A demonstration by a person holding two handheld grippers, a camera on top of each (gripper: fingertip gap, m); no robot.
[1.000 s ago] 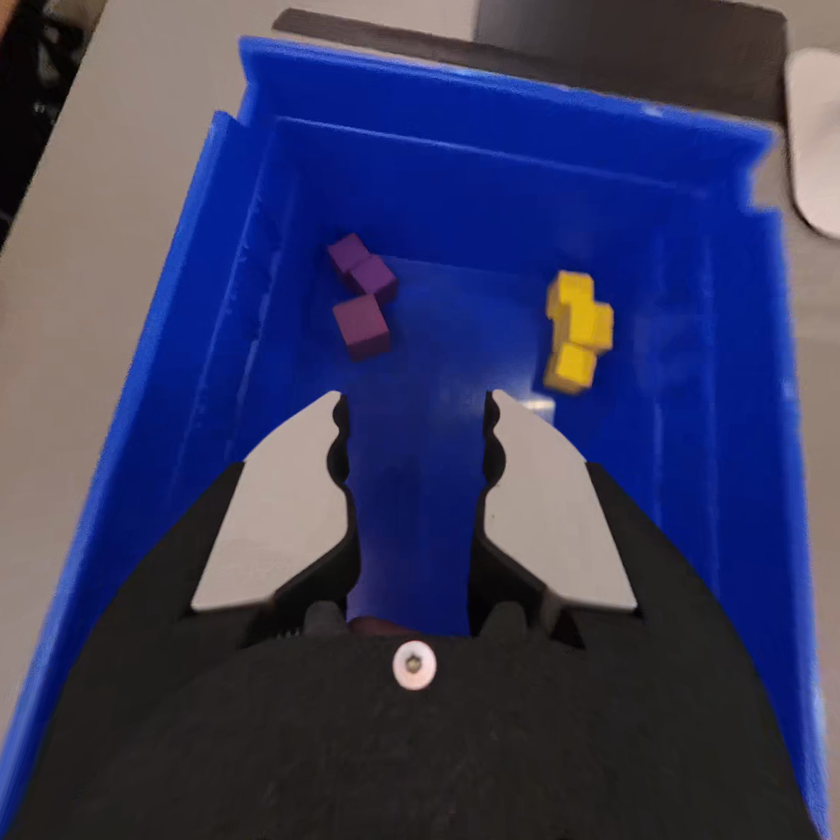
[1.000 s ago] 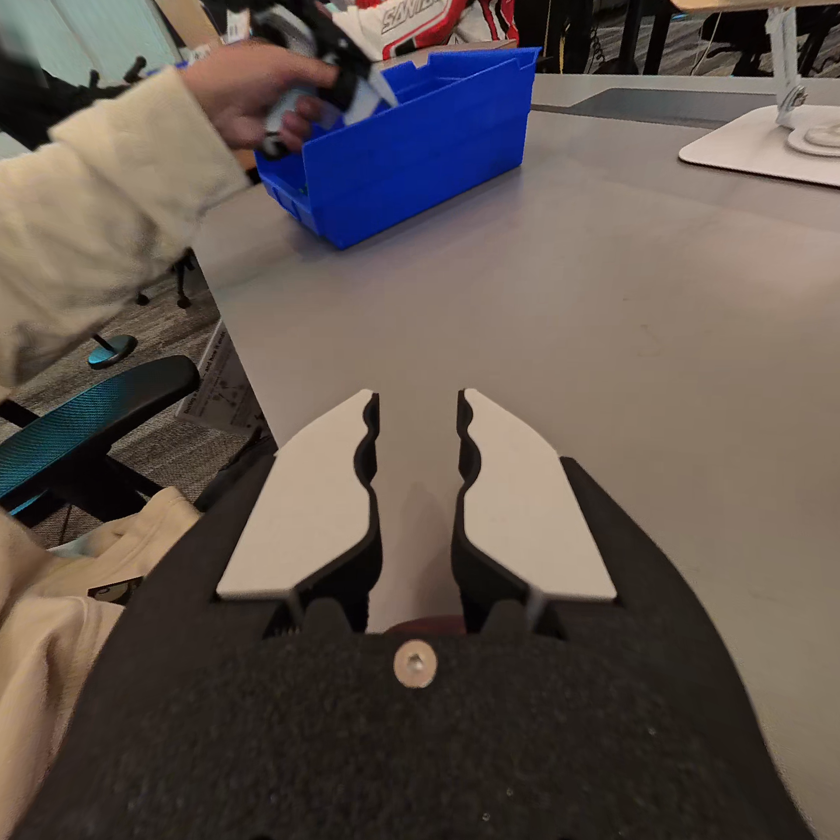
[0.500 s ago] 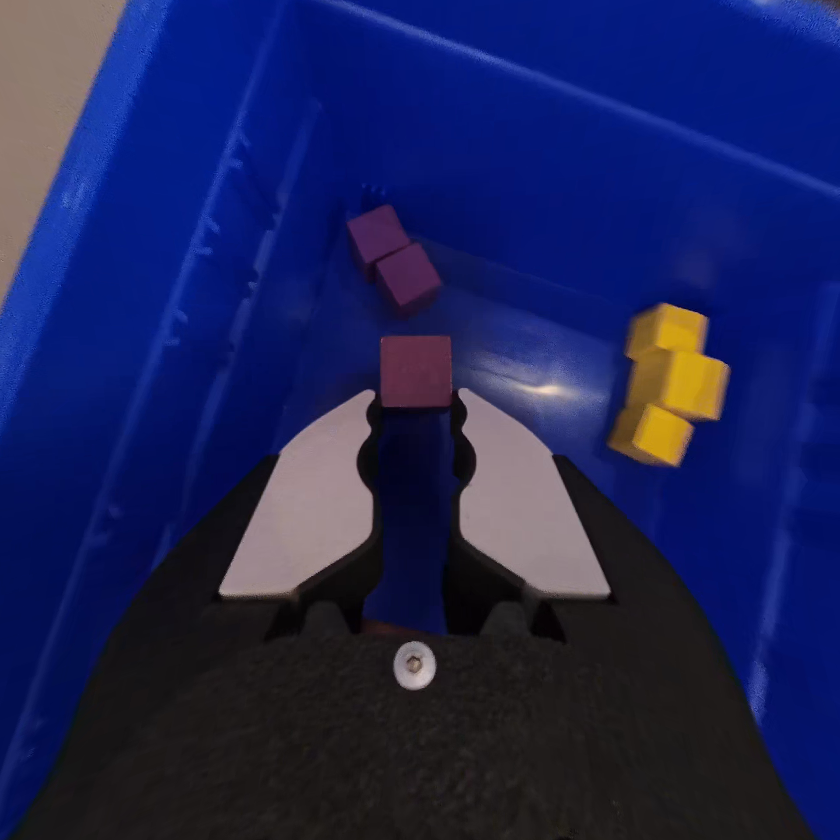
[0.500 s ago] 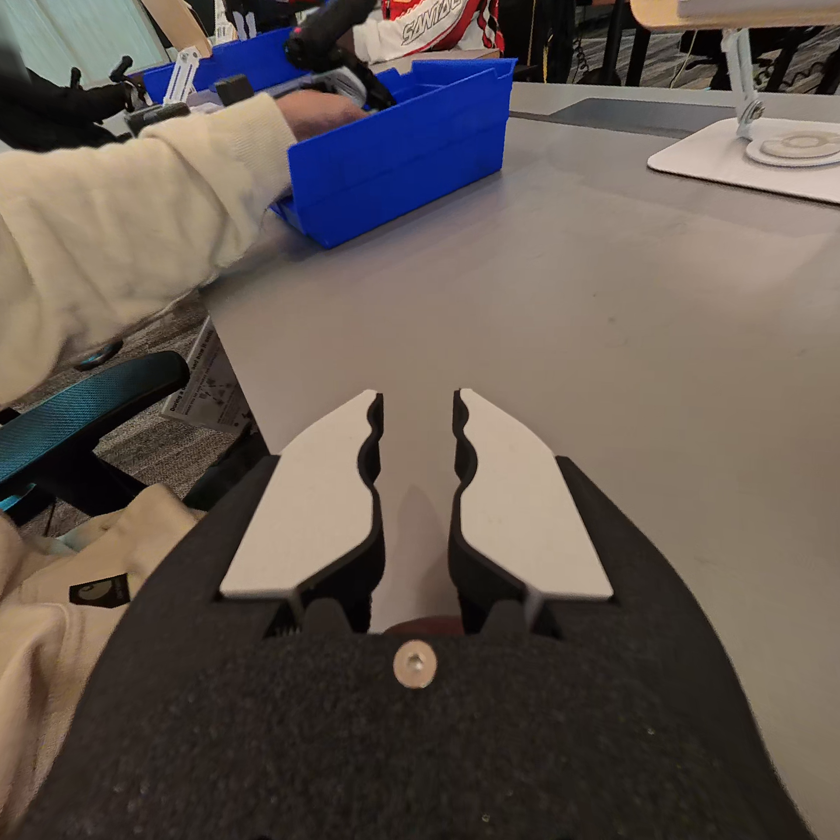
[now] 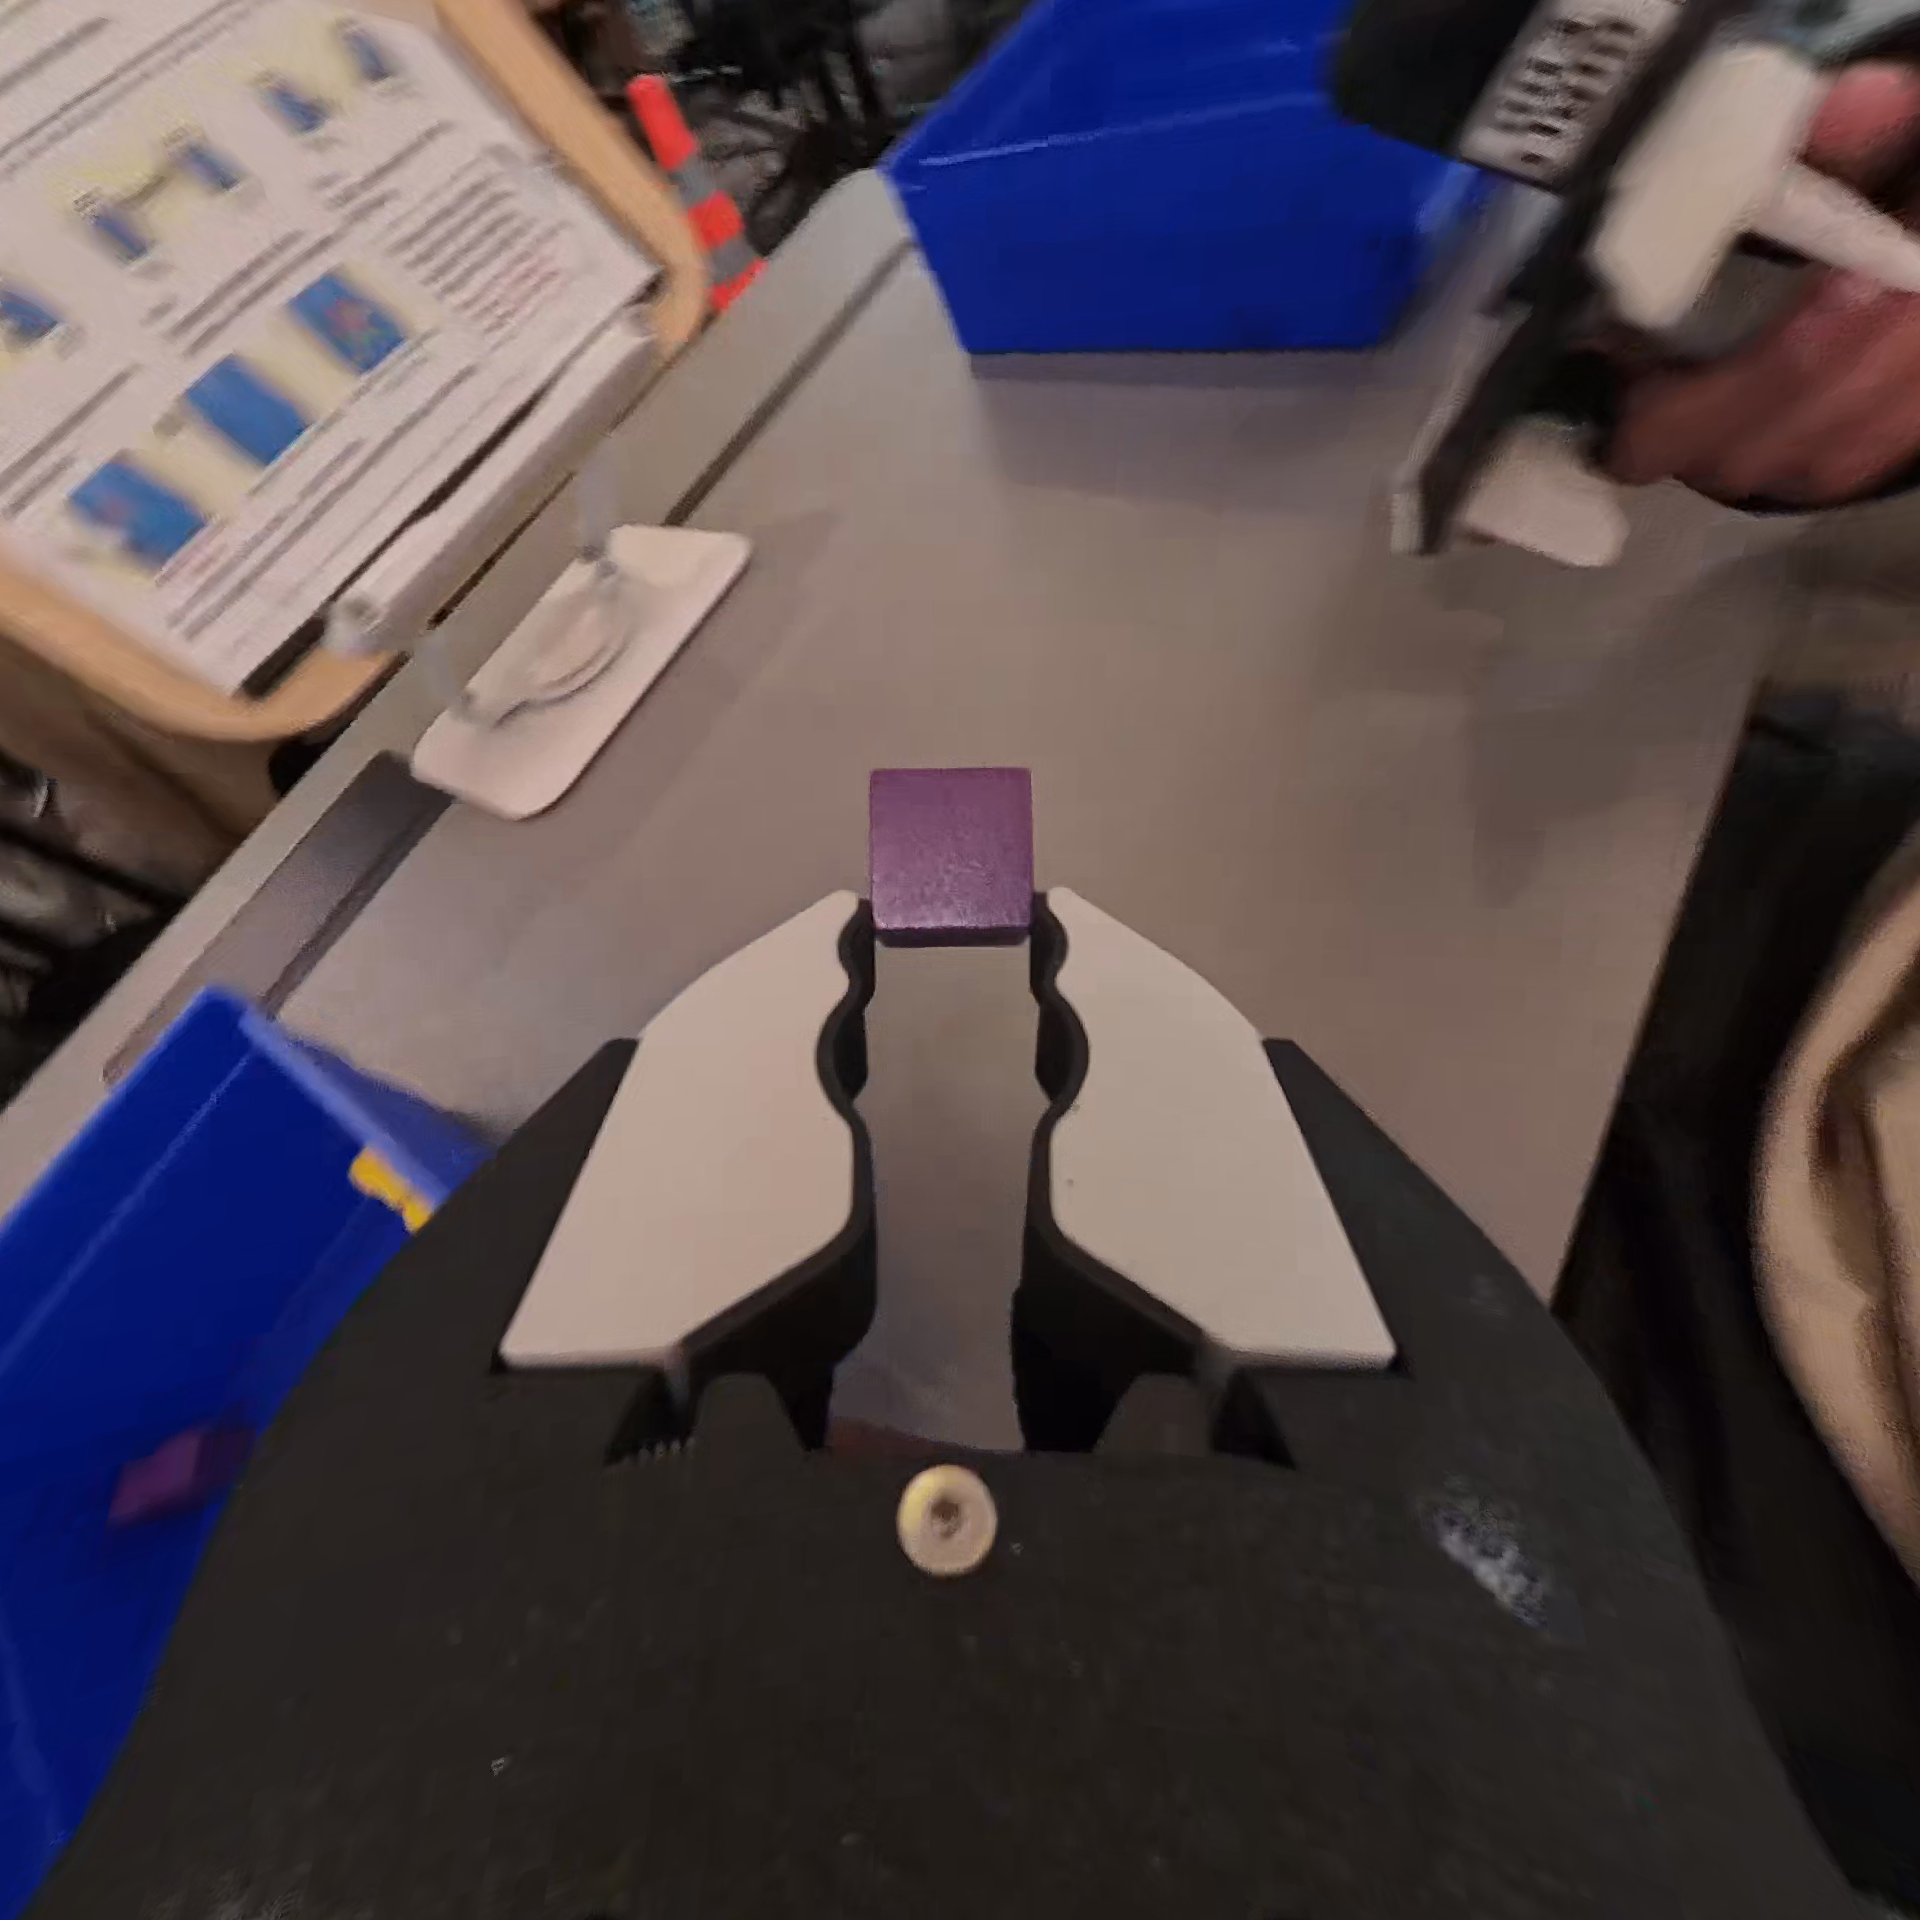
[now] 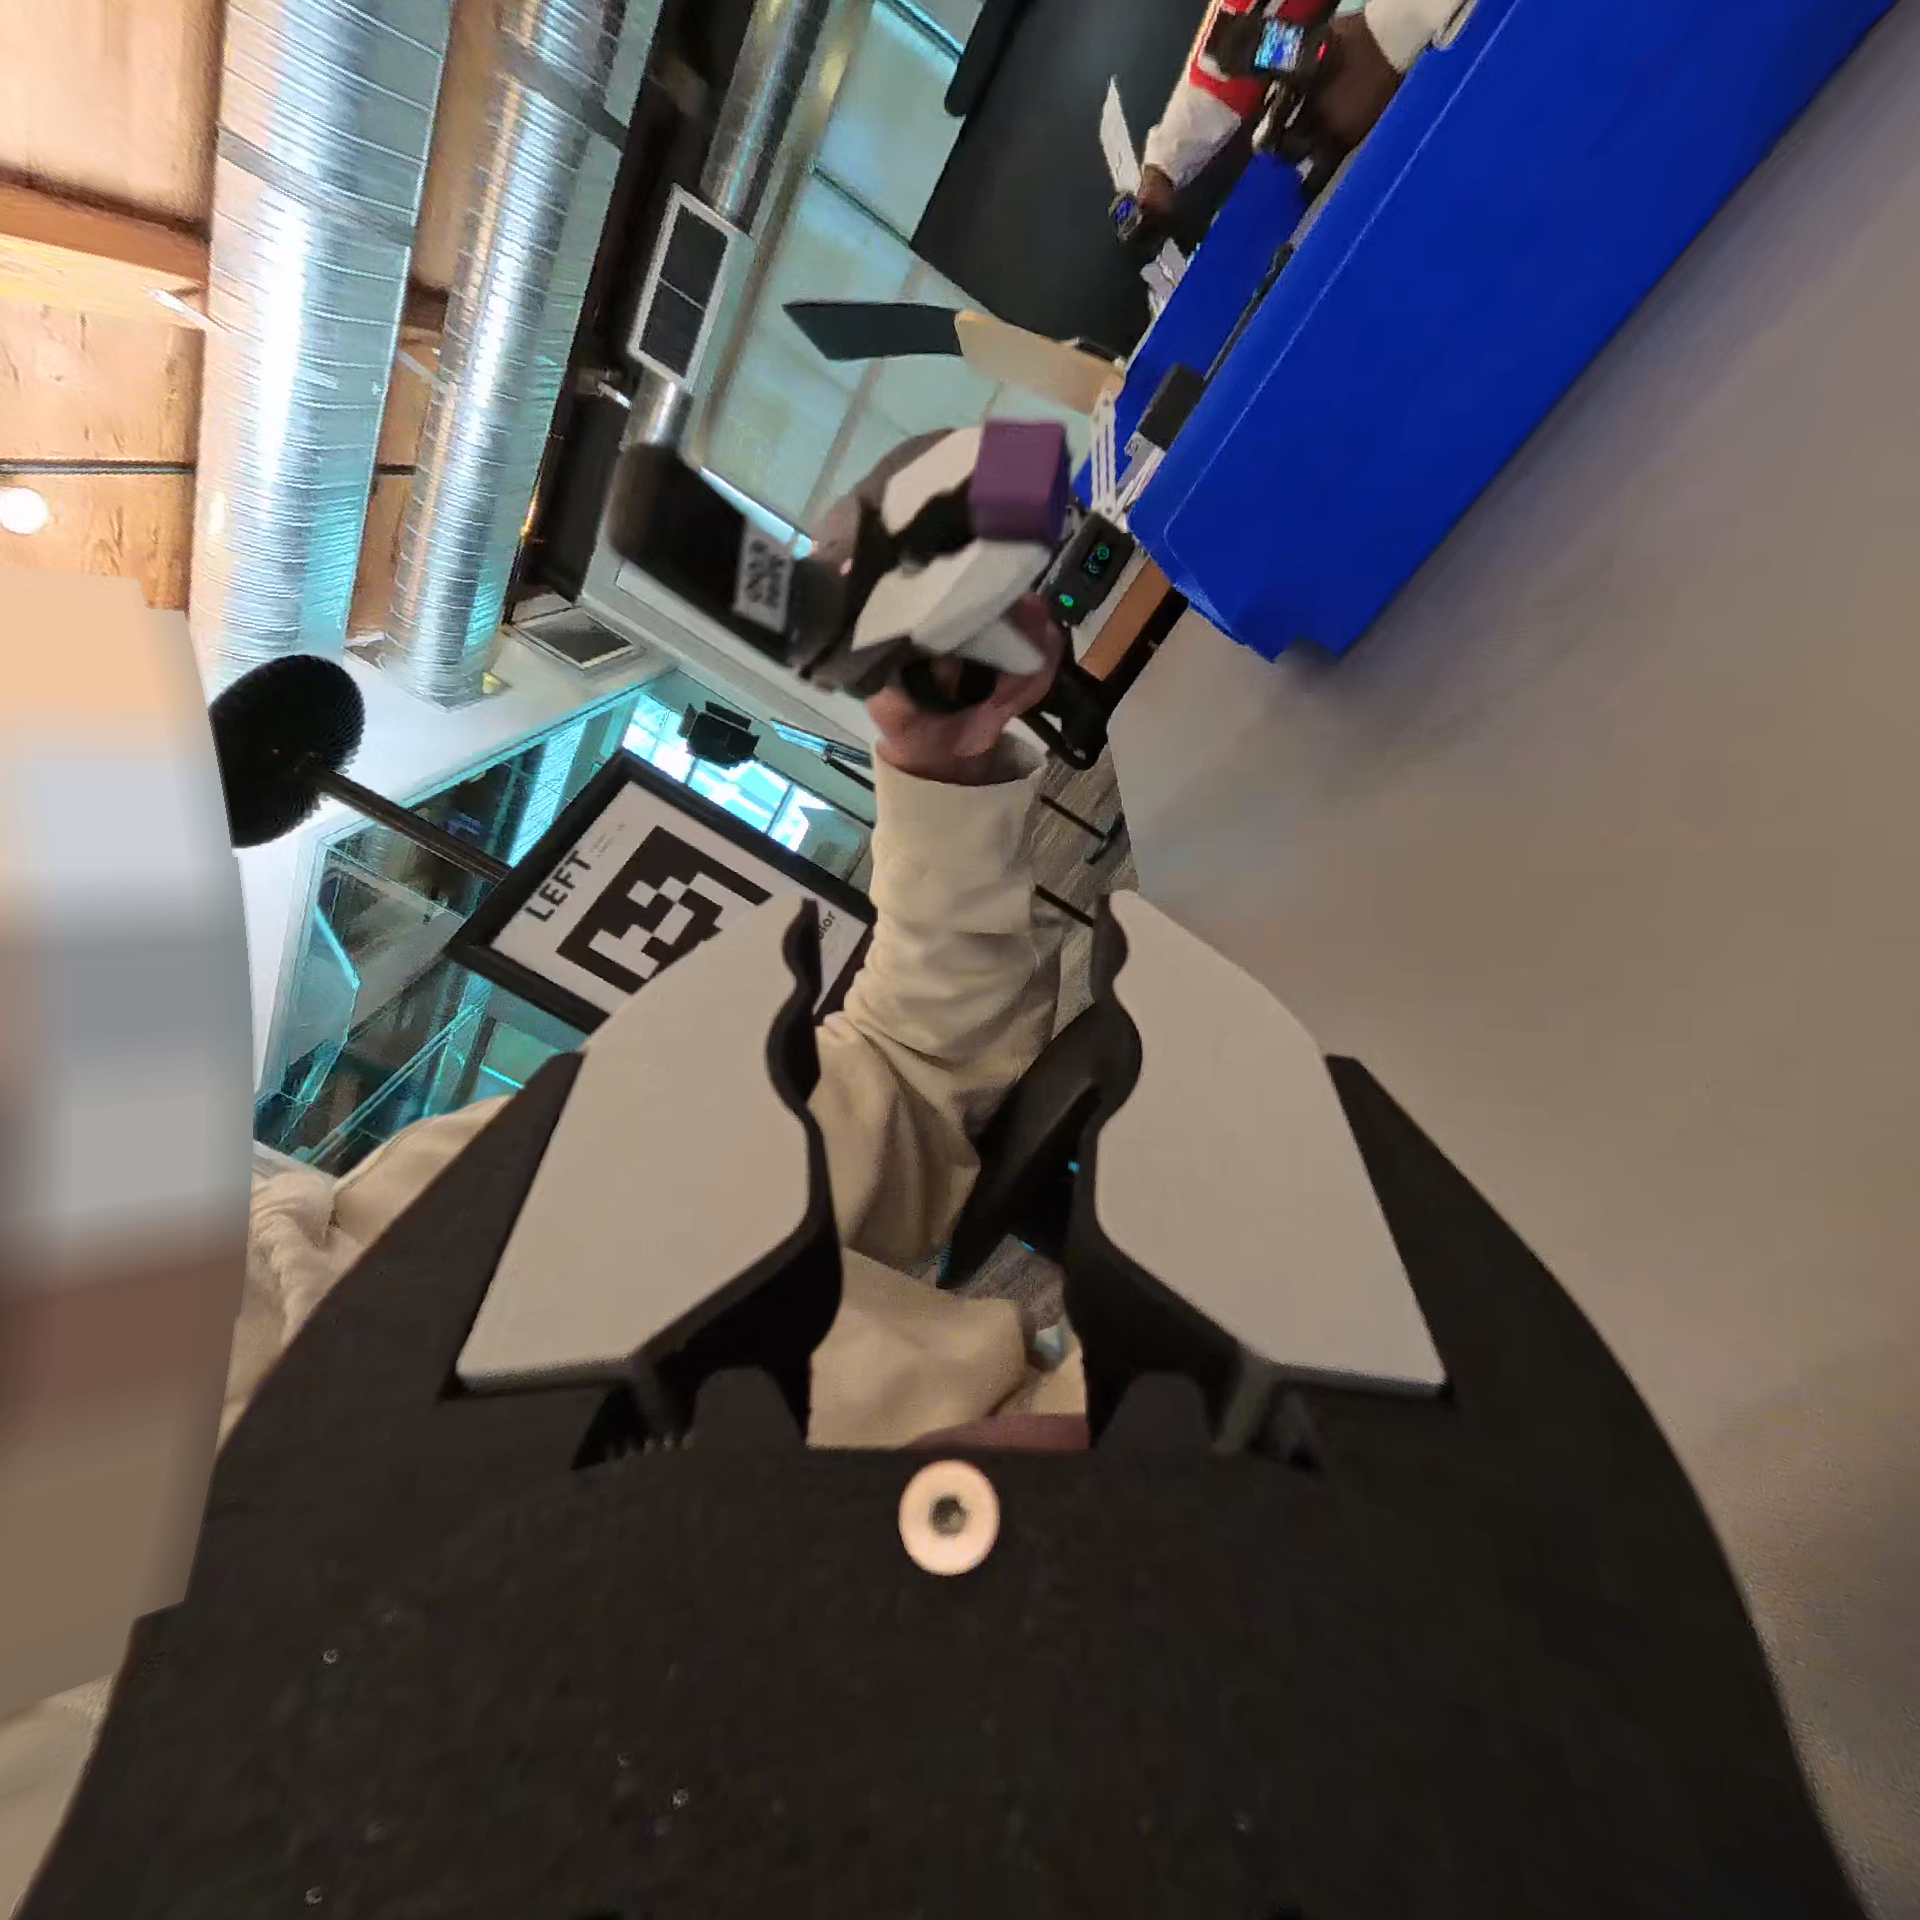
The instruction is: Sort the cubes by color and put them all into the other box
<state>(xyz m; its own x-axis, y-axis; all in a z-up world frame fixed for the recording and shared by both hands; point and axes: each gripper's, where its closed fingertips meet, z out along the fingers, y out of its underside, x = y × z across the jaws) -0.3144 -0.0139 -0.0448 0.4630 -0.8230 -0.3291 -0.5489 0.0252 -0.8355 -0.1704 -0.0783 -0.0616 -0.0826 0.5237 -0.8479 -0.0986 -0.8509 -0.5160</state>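
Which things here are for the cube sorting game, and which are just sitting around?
For the job:
- purple cube, pinched in the left tool
- near blue box, a purple and a yellow cube inside
- far blue box
- right tool, open and empty

Just lying about:
- white stand base
- printed sheets
- grey table

cube [image 5: 952, 854]: purple, plain
left claw [image 5: 952, 914]: pale grey fingers on a black body
right claw [image 6: 954, 925]: pale grey fingers, black speckled body
near box [image 5: 125, 1226]: bright blue; a yellow bit and a purple bit show inside
far box [image 5: 1164, 239]: bright blue
table [image 5: 1195, 675]: flat grey
sleeve [image 6: 951, 914]: cream
sheet [image 5: 260, 291]: white with blue pictures
duct [image 6: 312, 312]: ribbed silver
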